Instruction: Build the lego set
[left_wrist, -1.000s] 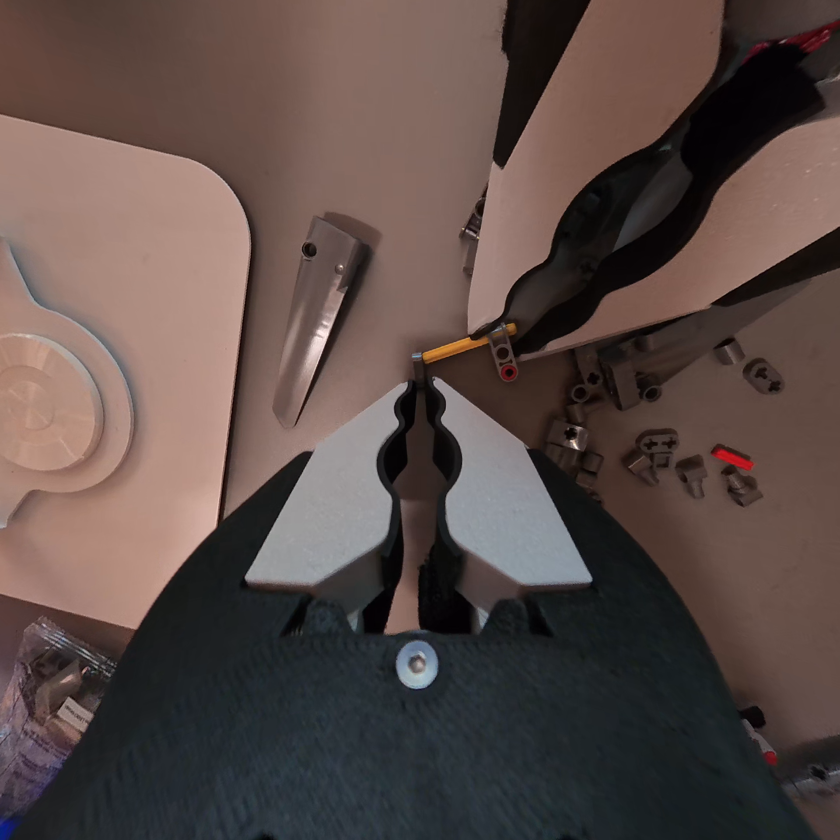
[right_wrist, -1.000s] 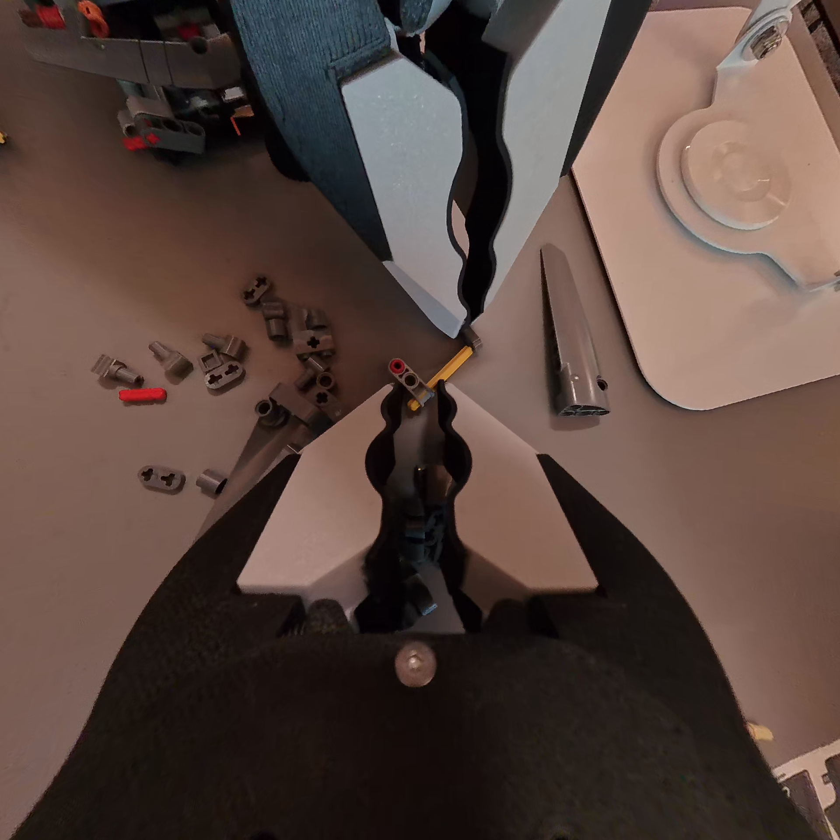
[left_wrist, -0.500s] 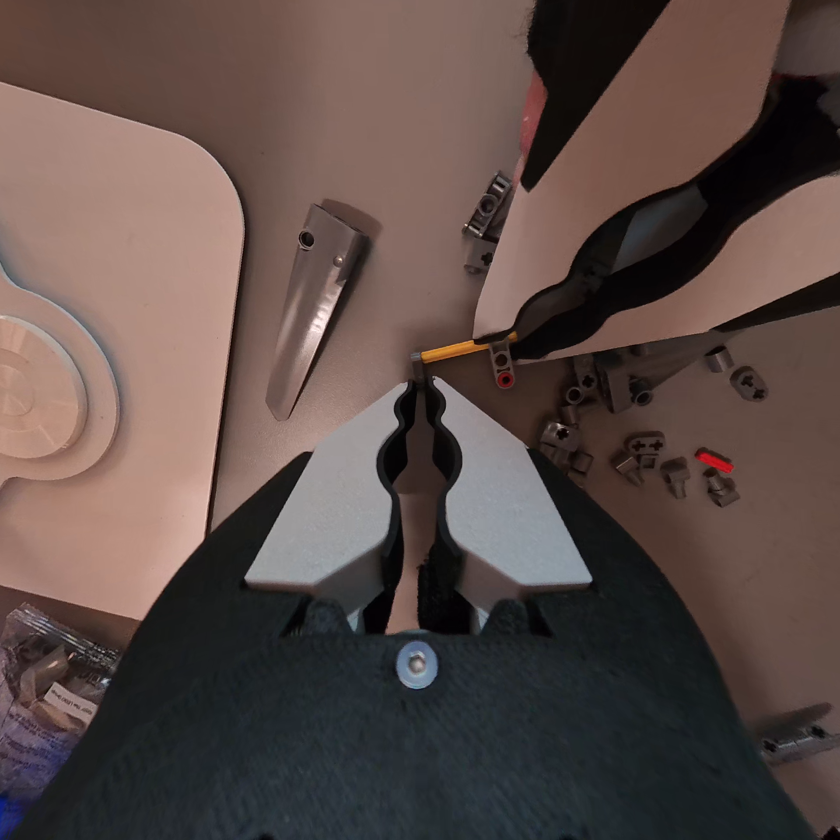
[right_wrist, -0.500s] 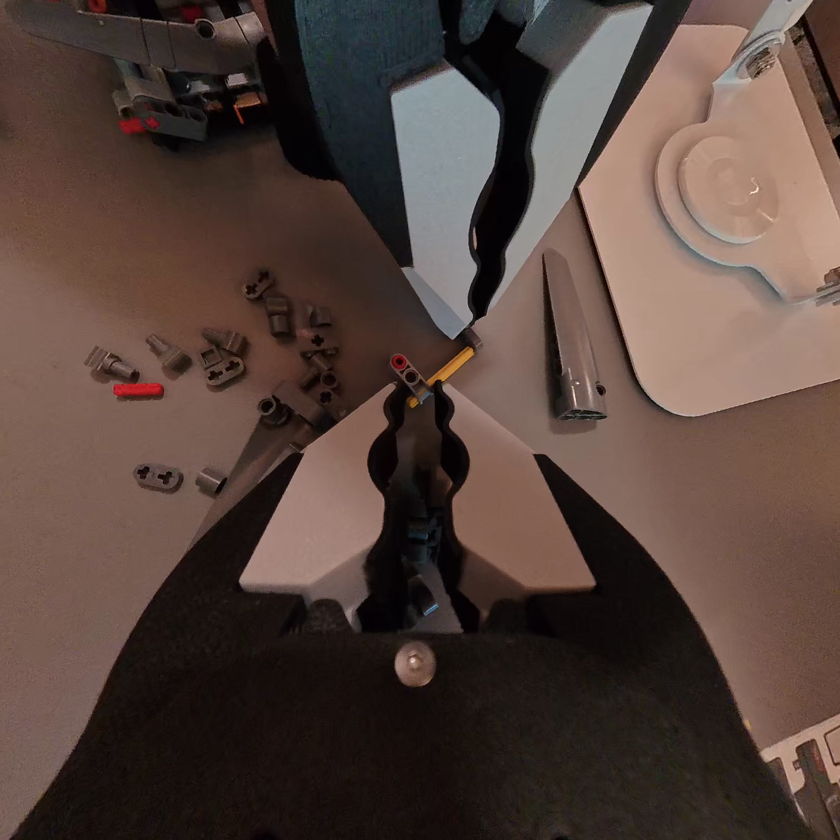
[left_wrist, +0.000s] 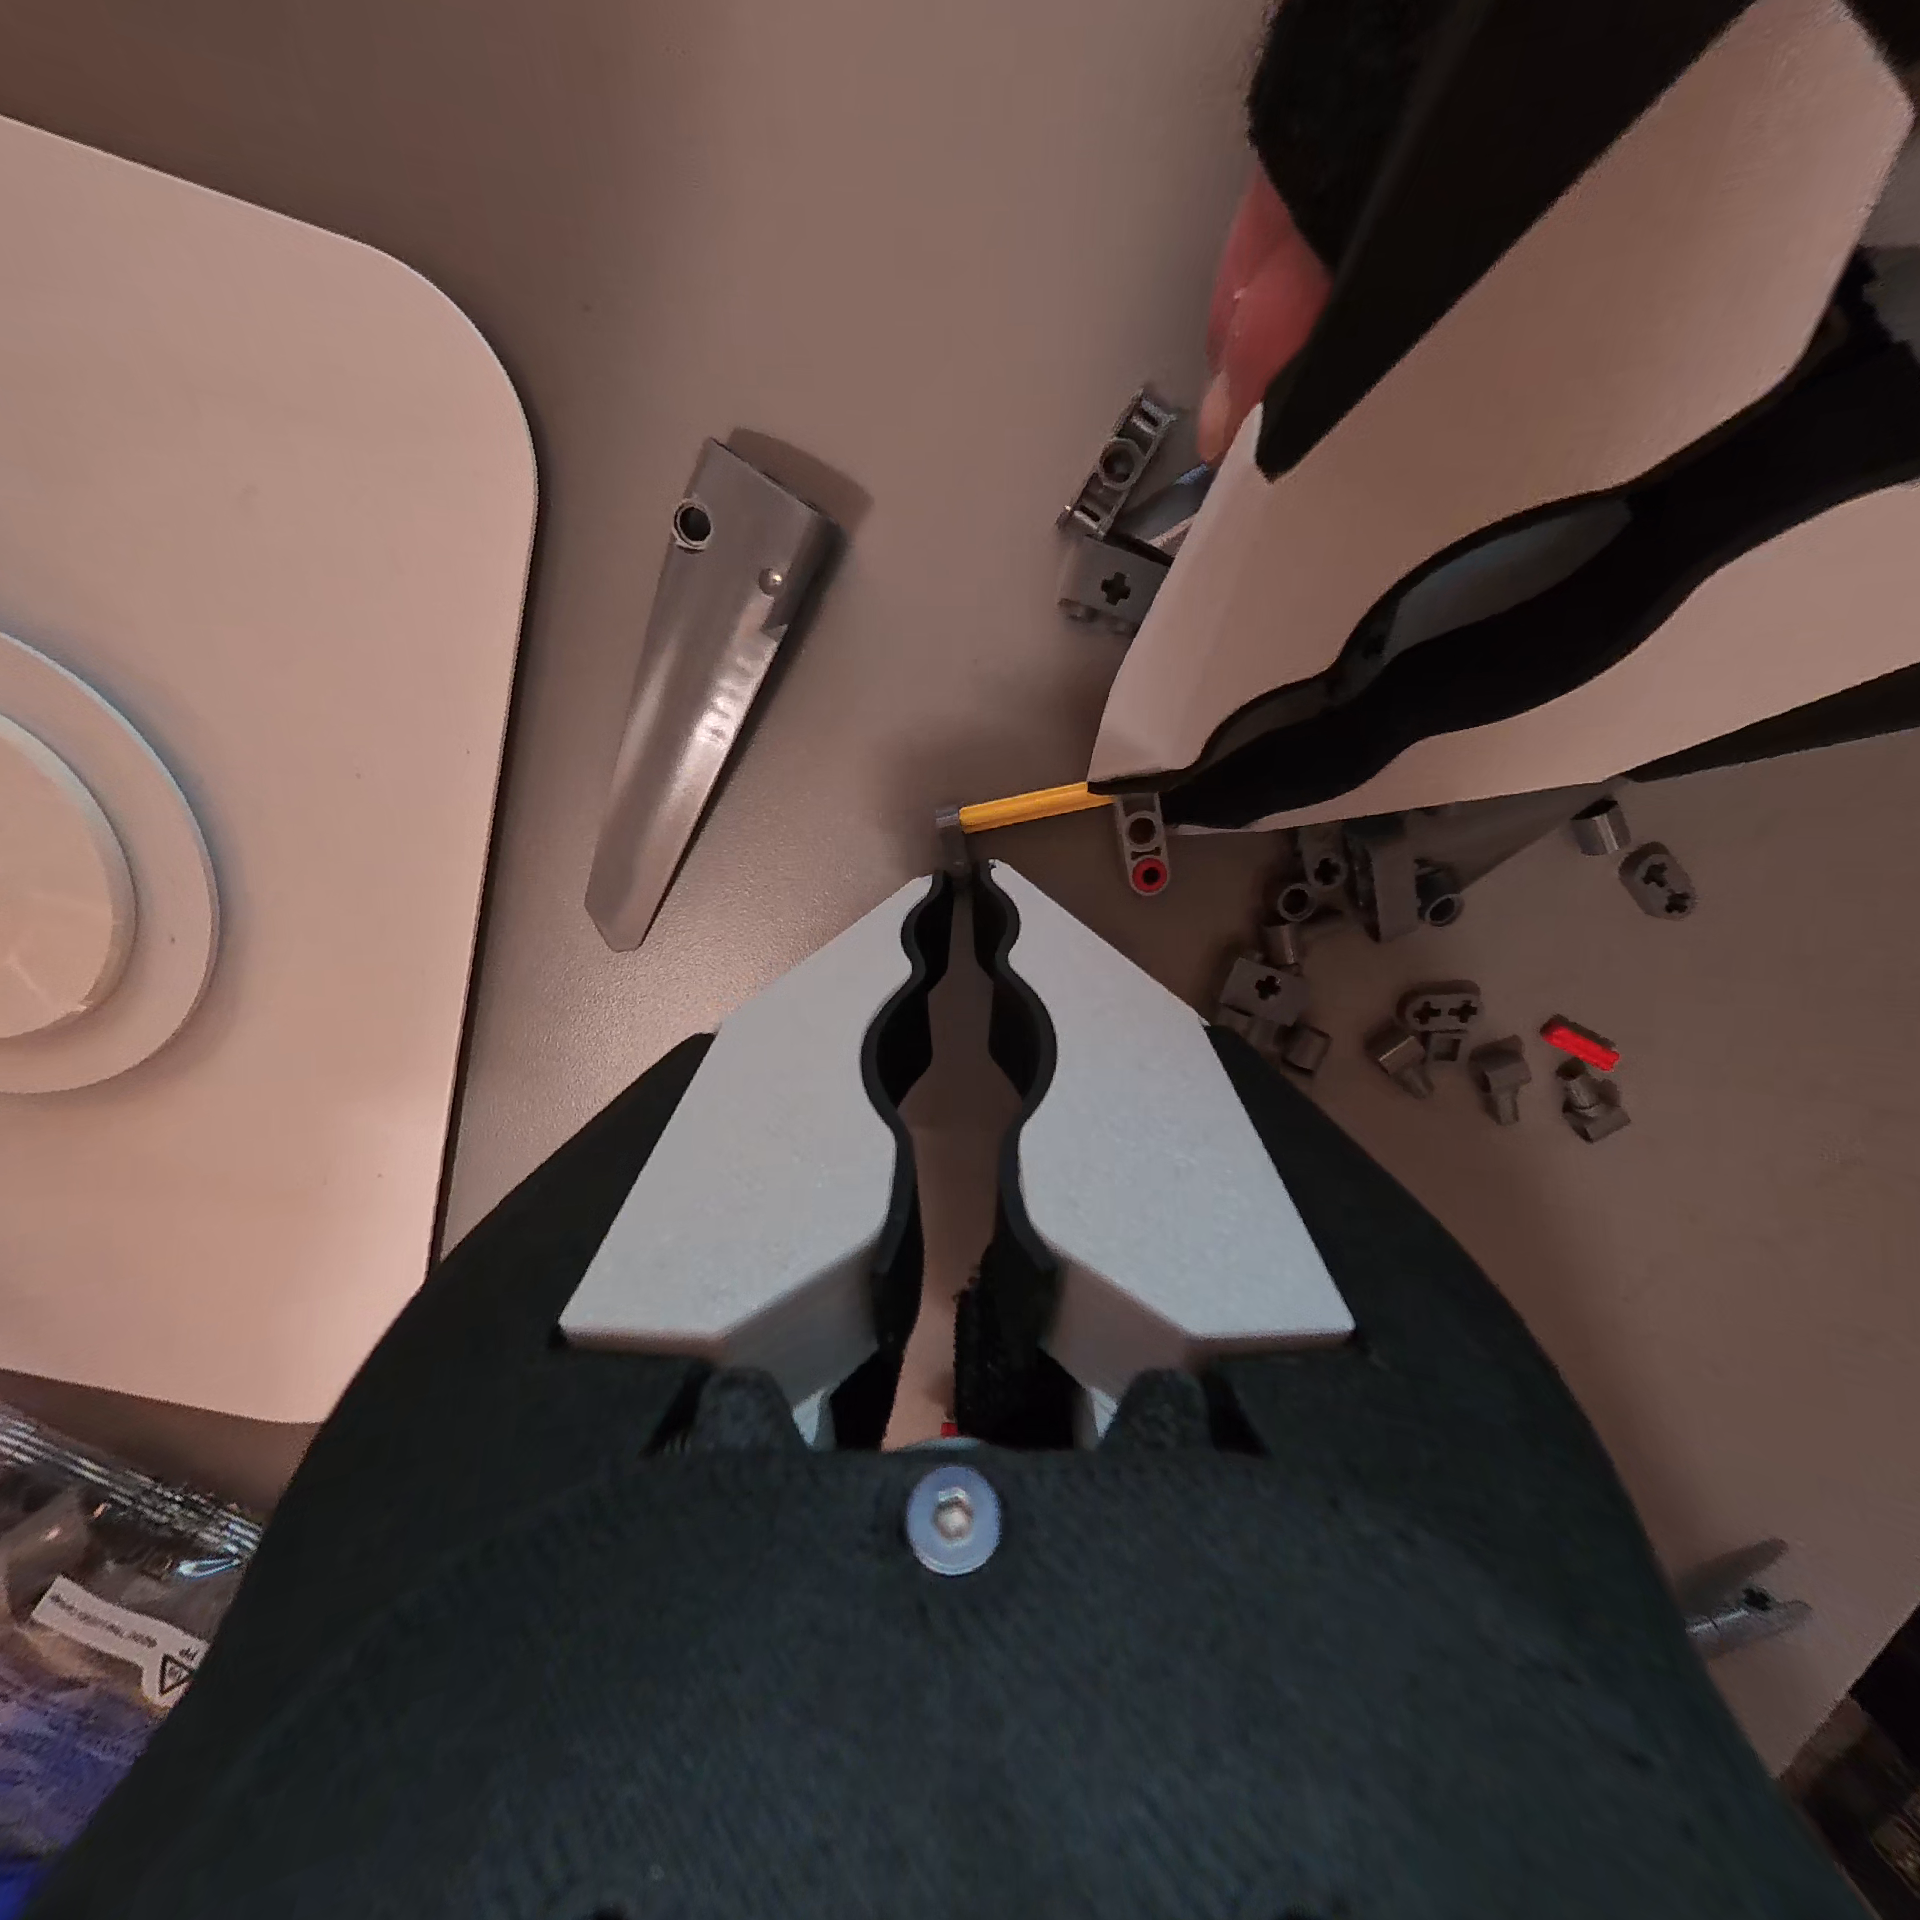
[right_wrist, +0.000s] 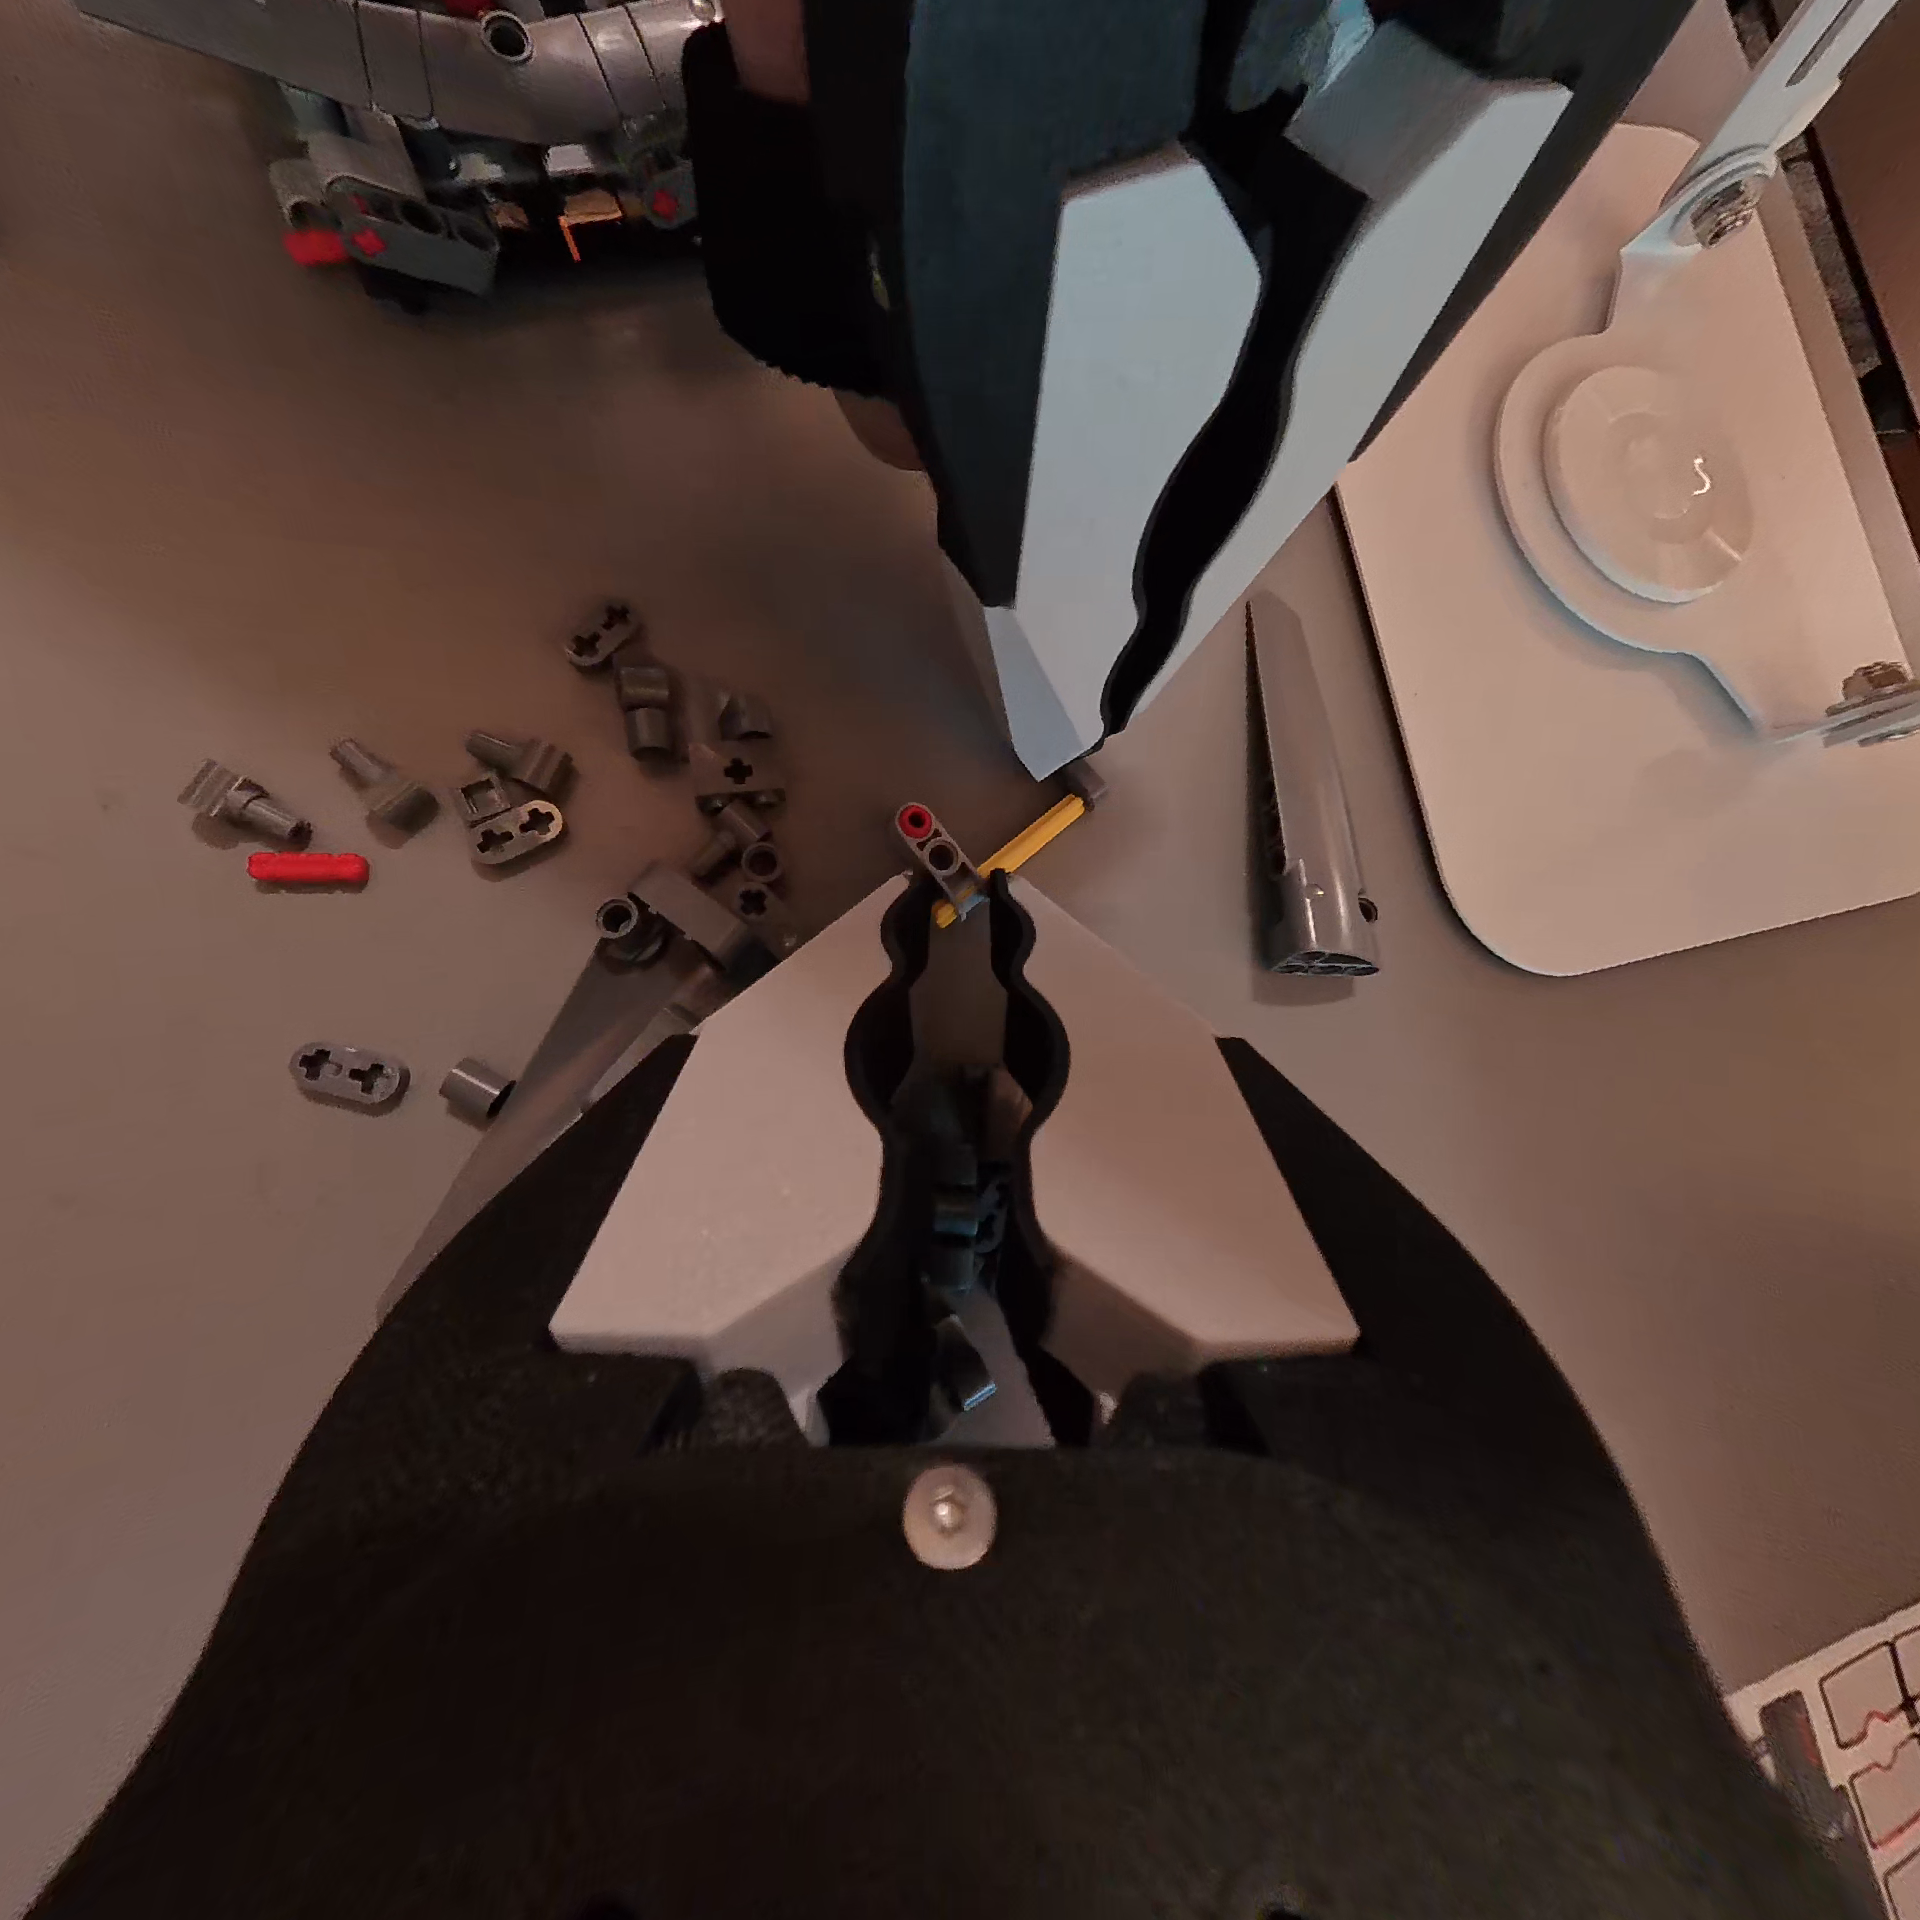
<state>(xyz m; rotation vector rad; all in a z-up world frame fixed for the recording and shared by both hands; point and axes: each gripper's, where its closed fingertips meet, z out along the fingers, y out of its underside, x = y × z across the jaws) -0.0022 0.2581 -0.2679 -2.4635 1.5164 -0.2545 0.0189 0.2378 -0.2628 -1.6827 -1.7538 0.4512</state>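
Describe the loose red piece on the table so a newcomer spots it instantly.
Start at the scatter of small grey connectors lying on the brown table. At its outer edge, away from both grippers, lies a short red rod, flat and alone. It is the only all-red loose part there.

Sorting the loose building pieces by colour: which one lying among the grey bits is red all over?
The short red bar at the pile's outer edge; the loose connectors around it are grey.

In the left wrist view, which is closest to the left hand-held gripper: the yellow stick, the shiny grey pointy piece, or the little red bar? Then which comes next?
From the left hand-held gripper:
1. Yellow stick, just ahead of the fingertips, leading right.
2. Shiny grey pointy piece, ahead on the left.
3. Little red bar, far right among the grey bits.
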